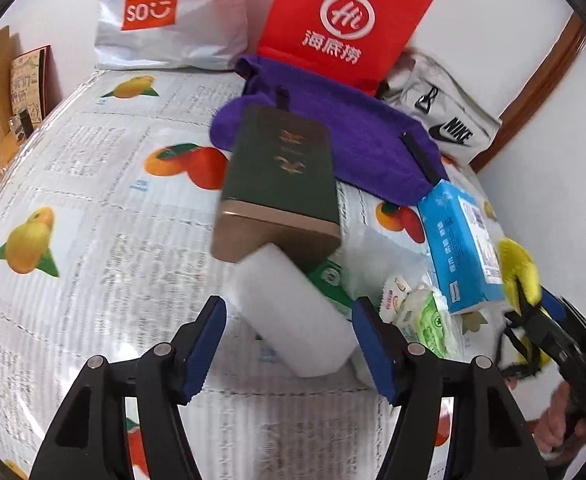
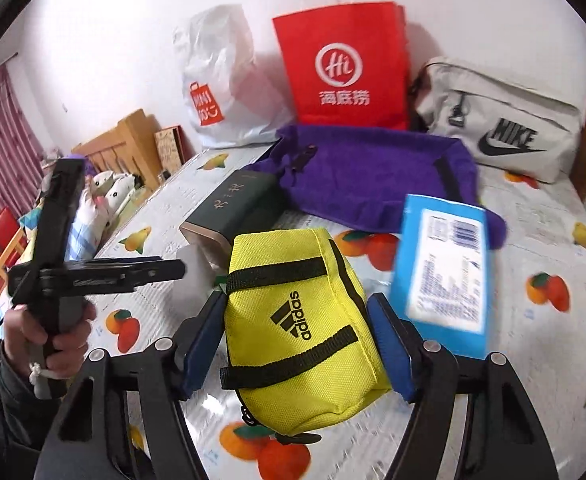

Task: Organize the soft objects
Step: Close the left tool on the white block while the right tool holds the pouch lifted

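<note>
Yellow pouch [image 2: 293, 332], a small fabric bag with black straps, sits clamped between the blue pads of the right gripper [image 2: 297, 344], both pads pressing its sides; it appears lifted clear of the tablecloth [image 2: 533, 380]. The left gripper [image 1: 289, 344] is spread, its pads standing either side of a white foam block [image 1: 293, 312] without visibly pressing it; contact cannot be confirmed.

Assessment: one soft item is in hand and in transit; a second is lined up for pickup. The next move calls for a destination for the pouch, probably one of the bags at the rear, and a firm but gentle closing on the foam, which will compress.

Just beyond the foam lies a dark green tin [image 1: 277, 188], with small wrapped packets [image 1: 421, 312] and a blue tissue pack [image 1: 465, 248] beside it. Further back, a purple cloth bag [image 2: 373, 176] lies flat. Against the white wall stand a white shopping bag [image 1: 165, 16], a red paper bag [image 2: 345, 68] and a grey sling bag [image 2: 505, 120].

Surface: fruit-printed cloth, crowded. Room: wooden furniture and a striped curtain [image 2: 1, 128] at far left.
</note>
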Demonstrator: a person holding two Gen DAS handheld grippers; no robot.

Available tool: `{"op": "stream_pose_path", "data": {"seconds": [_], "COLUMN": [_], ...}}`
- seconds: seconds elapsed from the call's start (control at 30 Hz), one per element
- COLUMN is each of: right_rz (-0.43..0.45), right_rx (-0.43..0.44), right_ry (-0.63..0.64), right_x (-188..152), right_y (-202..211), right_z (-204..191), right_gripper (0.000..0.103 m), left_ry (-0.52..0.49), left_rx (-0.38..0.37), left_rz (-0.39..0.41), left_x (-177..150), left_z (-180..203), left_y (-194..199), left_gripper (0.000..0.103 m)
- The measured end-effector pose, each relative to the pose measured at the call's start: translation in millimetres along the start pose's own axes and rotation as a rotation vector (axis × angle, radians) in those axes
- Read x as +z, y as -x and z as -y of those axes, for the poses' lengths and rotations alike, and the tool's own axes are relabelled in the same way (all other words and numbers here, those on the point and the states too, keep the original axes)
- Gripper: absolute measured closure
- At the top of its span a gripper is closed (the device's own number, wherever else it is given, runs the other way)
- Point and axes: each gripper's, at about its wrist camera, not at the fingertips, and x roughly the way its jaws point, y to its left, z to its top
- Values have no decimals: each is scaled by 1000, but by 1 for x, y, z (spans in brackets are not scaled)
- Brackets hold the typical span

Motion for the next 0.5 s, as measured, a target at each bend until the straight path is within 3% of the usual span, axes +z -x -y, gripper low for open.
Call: {"op": "stream_pose_path", "data": {"seconds": [0.2, 0.27, 0.33, 0.5], "right_rz": [-13, -18, -21, -41], "right_rx": [-58, -68, -82, -121], "right_ry": [-49, -69, -98, -151], "right_x": [-37, -50, -61, -78], "right_y": [18, 20, 20, 8], "right_z": [23, 32, 43, 64], "right_gripper": [32, 32, 32, 33], "left_ry": [51, 35, 37, 7], "left_rx": [44, 108, 129, 111], "left_rz": [-43, -49, -66, -26], "left_x": [3, 4, 3, -6], "left_z": [14, 16, 13, 6], "left_y": [-27, -32, -37, -29], "left_gripper": [39, 41, 58, 66]}}
